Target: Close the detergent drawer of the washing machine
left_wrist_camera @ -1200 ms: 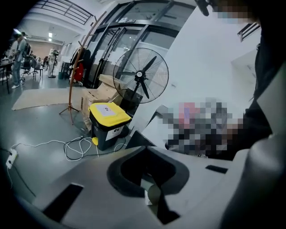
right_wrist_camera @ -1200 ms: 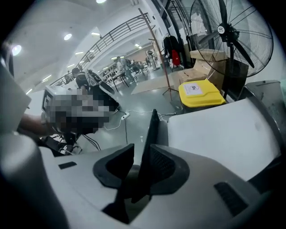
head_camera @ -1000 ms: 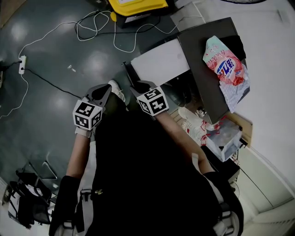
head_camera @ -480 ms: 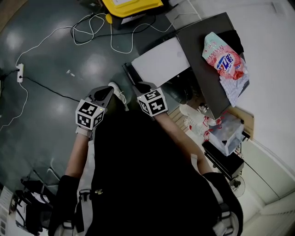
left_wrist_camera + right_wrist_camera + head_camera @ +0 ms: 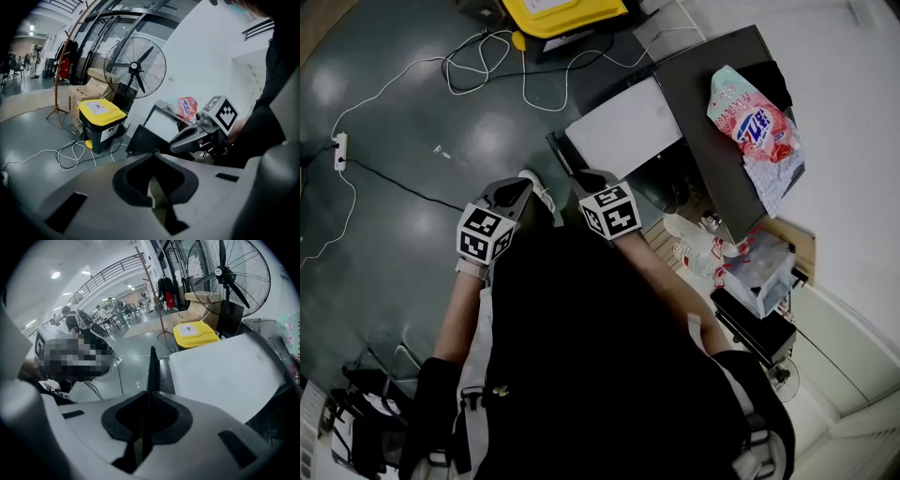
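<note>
Facing the washer (image 5: 712, 112), the left gripper (image 5: 521, 184) and right gripper (image 5: 581, 176) are held short of it, jaws pressed together and empty. The drawer, presumably on the washer's front, is not clearly made out. It is judged a stiff, light slider, best pushed at its front face.

There are two grippers at mid-frame, the left gripper (image 5: 517, 186) and right gripper (image 5: 584, 175), one washing machine (image 5: 703, 103) and one detergent bag (image 5: 755, 131) upper right, one yellow-lidded bin (image 5: 572, 11) at top, and one fan (image 5: 135, 68).
</note>
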`<state>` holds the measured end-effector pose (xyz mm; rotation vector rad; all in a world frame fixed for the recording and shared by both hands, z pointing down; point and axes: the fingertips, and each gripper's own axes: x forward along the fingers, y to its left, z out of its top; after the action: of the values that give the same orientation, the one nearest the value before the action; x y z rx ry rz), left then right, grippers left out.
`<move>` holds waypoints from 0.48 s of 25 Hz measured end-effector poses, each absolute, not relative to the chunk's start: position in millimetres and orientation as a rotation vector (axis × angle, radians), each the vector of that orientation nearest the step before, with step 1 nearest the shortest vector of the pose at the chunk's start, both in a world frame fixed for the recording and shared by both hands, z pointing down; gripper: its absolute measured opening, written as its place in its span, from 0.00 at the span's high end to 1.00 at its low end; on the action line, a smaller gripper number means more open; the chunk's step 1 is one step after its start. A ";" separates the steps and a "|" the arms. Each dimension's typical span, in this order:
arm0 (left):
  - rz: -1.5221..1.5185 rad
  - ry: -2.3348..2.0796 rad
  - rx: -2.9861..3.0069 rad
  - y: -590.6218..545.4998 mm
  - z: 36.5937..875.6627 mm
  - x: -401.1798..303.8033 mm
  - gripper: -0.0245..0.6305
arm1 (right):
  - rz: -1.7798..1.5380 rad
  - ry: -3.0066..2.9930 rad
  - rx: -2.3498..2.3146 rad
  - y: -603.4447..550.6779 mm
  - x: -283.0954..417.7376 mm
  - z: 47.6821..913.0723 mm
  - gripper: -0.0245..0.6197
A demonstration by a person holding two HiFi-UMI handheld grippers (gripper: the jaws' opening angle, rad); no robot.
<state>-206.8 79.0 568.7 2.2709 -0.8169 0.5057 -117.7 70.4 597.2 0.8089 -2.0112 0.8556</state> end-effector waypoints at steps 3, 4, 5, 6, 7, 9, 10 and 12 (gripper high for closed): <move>0.510 -0.809 2.265 78.5 570.7 -198.9 0.95 | 0.855 -2.019 0.822 63.9 -108.3 592.2 0.89; 0.511 -0.805 2.263 78.3 571.3 -195.9 0.95 | 0.855 -2.016 0.833 60.8 -104.3 591.0 0.89; 0.509 -0.801 2.260 78.2 571.6 -192.6 0.95 | 0.857 -2.011 0.842 57.9 -100.3 590.1 0.89; 0.506 -0.795 2.259 77.8 571.6 -188.9 0.95 | 0.860 -2.008 0.845 55.5 -96.7 589.6 0.89; 0.504 -0.789 2.258 77.3 571.4 -184.8 0.95 | 0.862 -2.006 0.843 53.6 -93.8 589.2 0.89; 0.504 -0.777 2.263 75.6 570.9 -176.3 0.95 | 0.860 -2.007 0.827 51.5 -89.7 588.5 0.89; 0.507 -0.773 2.266 74.3 571.0 -172.2 0.95 | 0.855 -2.009 0.817 50.7 -88.0 588.4 0.89; 0.516 -0.771 2.273 70.6 571.4 -165.1 0.95 | 0.847 -2.013 0.800 47.9 -83.7 588.2 0.89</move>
<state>-165.1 70.6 571.4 2.2727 -0.7713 0.5155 -83.7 47.9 588.2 0.8000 -2.0135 0.8471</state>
